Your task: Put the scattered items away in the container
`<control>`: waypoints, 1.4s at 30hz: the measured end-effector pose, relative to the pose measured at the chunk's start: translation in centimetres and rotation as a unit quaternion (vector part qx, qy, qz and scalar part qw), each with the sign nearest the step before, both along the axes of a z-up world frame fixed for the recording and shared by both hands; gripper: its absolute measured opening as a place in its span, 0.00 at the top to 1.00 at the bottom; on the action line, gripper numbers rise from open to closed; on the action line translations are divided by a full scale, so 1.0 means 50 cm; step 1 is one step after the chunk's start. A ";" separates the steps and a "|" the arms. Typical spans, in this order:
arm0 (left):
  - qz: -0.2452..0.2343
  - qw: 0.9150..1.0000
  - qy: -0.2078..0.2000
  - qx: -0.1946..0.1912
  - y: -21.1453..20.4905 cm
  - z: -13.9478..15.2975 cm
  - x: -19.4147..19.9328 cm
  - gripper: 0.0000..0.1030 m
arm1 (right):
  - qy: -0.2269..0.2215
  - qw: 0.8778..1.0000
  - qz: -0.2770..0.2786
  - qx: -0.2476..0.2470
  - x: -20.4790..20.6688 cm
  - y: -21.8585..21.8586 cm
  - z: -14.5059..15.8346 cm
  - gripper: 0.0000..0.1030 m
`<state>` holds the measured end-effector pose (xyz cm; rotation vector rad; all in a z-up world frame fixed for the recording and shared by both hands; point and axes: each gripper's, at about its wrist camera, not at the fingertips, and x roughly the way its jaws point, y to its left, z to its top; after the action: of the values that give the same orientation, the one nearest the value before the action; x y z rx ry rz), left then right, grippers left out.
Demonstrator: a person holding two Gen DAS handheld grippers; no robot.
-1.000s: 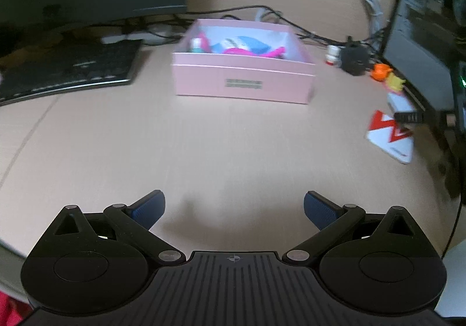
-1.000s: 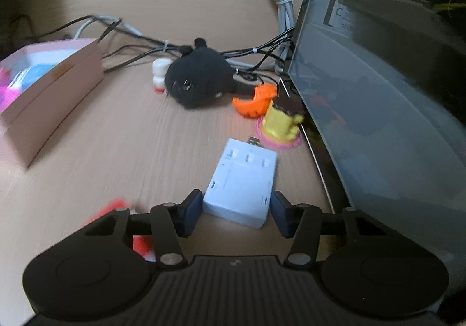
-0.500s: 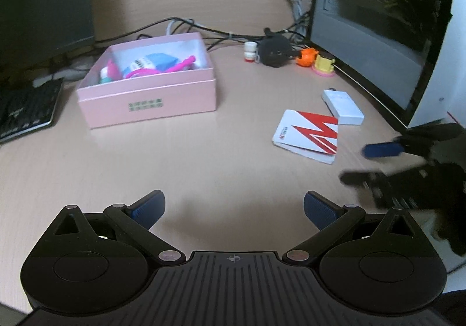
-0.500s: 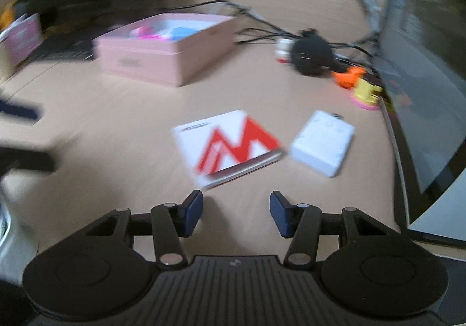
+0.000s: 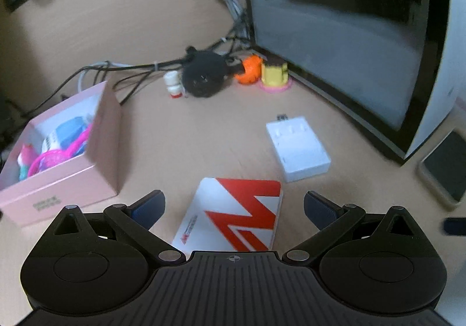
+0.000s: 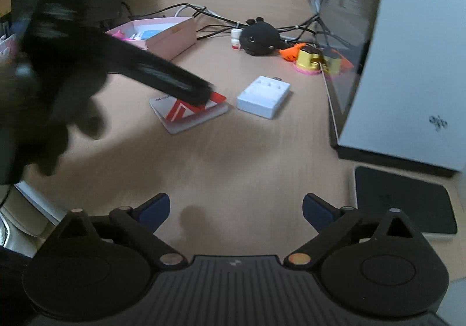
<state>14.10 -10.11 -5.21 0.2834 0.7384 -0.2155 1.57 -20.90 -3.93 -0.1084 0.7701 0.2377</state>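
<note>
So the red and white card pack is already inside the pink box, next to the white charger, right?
Not quite. The red and white card pack lies on the desk, outside the pink box, next to the white charger. The left wrist view shows it.

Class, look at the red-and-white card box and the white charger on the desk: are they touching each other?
Apart. The right wrist view shows bare desk between the card box and the charger; in the left wrist view their corners come close, but a thin gap shows.
</note>
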 end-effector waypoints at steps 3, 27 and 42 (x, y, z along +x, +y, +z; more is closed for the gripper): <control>0.020 0.999 -0.002 0.032 0.014 -0.020 0.004 0.00 | -0.009 1.000 -0.005 0.001 -0.003 -0.004 0.001 0.04; 0.172 0.980 0.033 -0.098 0.351 0.032 -0.185 0.00 | 0.060 0.976 0.127 0.169 0.318 0.218 -0.019 0.50; 0.157 0.980 0.040 -0.112 0.350 0.032 -0.197 0.00 | -0.058 0.991 -0.122 -0.019 0.299 0.080 0.014 0.24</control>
<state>4.27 7.37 -3.62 -0.0575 0.8204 -0.0088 16.52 -16.90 -3.20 -0.0615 0.6654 -0.0161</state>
